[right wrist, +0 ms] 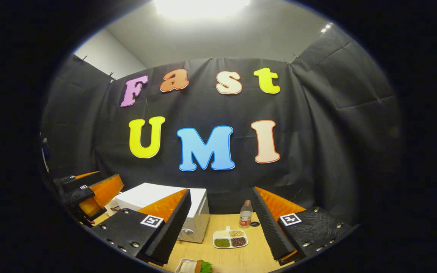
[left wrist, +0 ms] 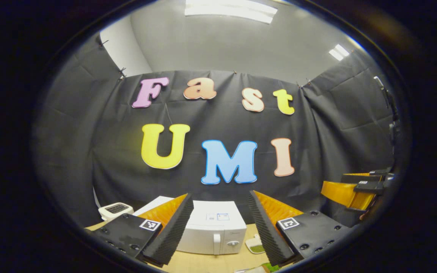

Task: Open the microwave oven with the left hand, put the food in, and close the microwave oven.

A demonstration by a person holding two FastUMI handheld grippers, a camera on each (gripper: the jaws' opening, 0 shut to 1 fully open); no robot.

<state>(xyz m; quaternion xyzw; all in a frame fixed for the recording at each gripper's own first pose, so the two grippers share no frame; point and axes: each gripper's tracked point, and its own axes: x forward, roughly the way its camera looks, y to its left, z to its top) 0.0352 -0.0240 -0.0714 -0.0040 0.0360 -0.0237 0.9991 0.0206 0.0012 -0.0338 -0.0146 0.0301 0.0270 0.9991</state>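
Microwave (left wrist: 212,229) sitting door-shut at tabletop (right wrist: 237,258) left, nothing started; food (right wrist: 197,266) waiting near edge. Left gripper (left wrist: 218,227) facing it, fingers apart, holding nothing; right gripper (right wrist: 222,231) hovering likewise, apart. Opening, loading, closing all remaining

Microwave (right wrist: 188,212) is set on the table (right wrist: 237,258), at the back left in the right gripper view. A divided dish (right wrist: 230,239) lies just right of it, nearer the front. A bottle (right wrist: 245,214) stands behind the dish. Food (right wrist: 195,266) lies at the table's front edge.
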